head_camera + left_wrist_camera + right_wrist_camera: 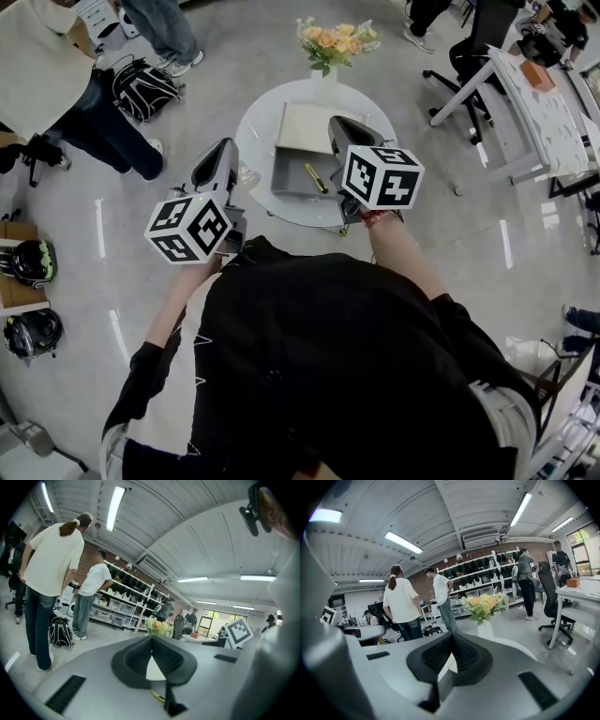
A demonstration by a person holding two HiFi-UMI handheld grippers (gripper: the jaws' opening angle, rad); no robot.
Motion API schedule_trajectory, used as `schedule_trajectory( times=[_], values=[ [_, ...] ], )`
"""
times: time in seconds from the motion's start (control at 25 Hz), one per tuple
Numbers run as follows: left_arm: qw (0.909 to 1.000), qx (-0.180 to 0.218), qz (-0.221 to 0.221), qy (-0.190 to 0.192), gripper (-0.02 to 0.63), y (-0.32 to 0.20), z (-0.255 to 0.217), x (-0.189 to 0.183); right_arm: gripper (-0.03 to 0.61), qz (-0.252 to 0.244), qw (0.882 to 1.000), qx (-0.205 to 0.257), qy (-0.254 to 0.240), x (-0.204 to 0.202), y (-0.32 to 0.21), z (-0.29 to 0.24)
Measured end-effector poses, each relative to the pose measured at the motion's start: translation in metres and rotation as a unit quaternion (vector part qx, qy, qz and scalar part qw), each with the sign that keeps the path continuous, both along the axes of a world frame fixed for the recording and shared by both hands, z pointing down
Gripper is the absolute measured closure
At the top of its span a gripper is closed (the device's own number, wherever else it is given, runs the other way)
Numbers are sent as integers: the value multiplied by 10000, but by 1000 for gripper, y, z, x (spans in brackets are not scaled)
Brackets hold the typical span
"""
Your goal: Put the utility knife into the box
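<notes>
A yellow utility knife (316, 178) lies inside the open grey box (289, 184) on the round white table (258, 127); the box's lid (302, 126) lies flat behind it. My left gripper (226, 147) hovers at the table's left edge, raised and apart from the box, jaws shut on nothing. The right gripper (341, 123) hangs above the box's right side, also shut and empty. In the left gripper view the closed gripper (151, 637) hides most of the table, and a sliver of the knife (157, 696) shows below it. The right gripper view shows that gripper (452, 634) closed.
A vase of flowers (331, 45) stands at the table's far edge. People stand at the far left beside a backpack (142, 87). An office chair (467, 58) and a desk (547, 105) are at the right. Helmets (34, 262) lie on the floor at the left.
</notes>
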State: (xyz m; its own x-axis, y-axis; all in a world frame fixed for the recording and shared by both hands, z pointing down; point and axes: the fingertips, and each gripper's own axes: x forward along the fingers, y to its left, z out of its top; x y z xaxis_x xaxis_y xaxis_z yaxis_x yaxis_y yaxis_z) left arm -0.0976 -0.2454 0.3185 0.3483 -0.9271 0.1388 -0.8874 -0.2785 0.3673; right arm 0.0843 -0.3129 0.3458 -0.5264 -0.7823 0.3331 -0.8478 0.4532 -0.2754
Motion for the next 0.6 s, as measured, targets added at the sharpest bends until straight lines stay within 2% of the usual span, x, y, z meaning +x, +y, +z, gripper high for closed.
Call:
schedule_trajectory(
  times=[0.6],
  values=[
    [9998, -206, 50, 8, 603, 2, 14, 0, 574, -145, 9996, -120, 224, -8, 7, 13]
  ],
)
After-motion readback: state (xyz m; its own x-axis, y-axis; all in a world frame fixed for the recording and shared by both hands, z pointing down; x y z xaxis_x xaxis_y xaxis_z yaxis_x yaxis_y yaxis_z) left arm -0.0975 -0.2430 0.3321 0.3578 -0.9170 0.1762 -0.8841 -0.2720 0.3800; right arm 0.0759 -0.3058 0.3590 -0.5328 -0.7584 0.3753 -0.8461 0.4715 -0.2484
